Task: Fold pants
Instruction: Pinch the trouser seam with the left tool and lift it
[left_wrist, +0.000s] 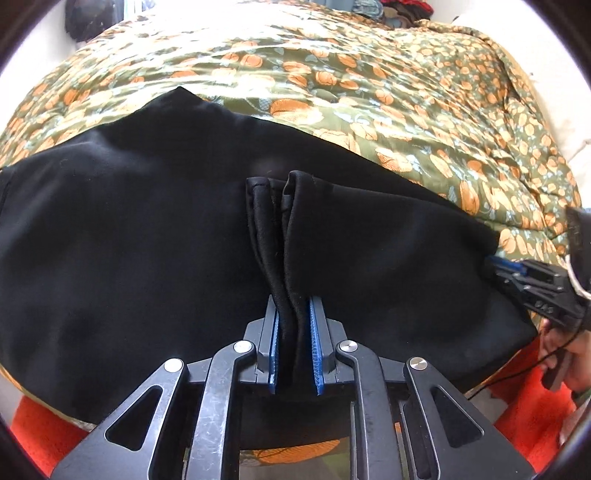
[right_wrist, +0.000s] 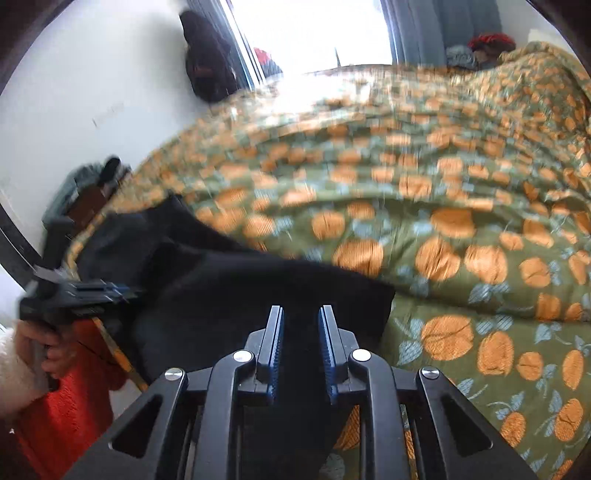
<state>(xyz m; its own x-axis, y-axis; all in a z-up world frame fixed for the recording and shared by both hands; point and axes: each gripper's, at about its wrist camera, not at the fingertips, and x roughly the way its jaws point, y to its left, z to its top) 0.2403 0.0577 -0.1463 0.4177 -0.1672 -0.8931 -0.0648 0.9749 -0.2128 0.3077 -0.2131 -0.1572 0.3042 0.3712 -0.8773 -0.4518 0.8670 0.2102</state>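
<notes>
The black pants (left_wrist: 129, 229) lie spread across the near part of a bed covered by a green quilt (left_wrist: 406, 110) printed with orange fruit. The cloth runs from the far left, where a corner points toward the window side, to the near right edge of the bed.

The left gripper (left_wrist: 294, 317) is clamped on a bunched fold of the pants: two hemmed edges stand up between its blue pads (left_wrist: 317, 354) and rise past the tips in a narrow ridge. The rest of the cloth drapes away on both sides of that ridge.

The right gripper (right_wrist: 301, 314) hovers over the near right end of the pants (right_wrist: 258, 295), its fingers apart with dark cloth showing in the gap; they do not pinch it. From the left wrist view it (left_wrist: 532, 288) sits at the right edge of the cloth, its tips touching or just beside the fabric.

An orange rug (right_wrist: 70, 398) shows below the bed's near edge. The right wrist view is motion-blurred.
</notes>
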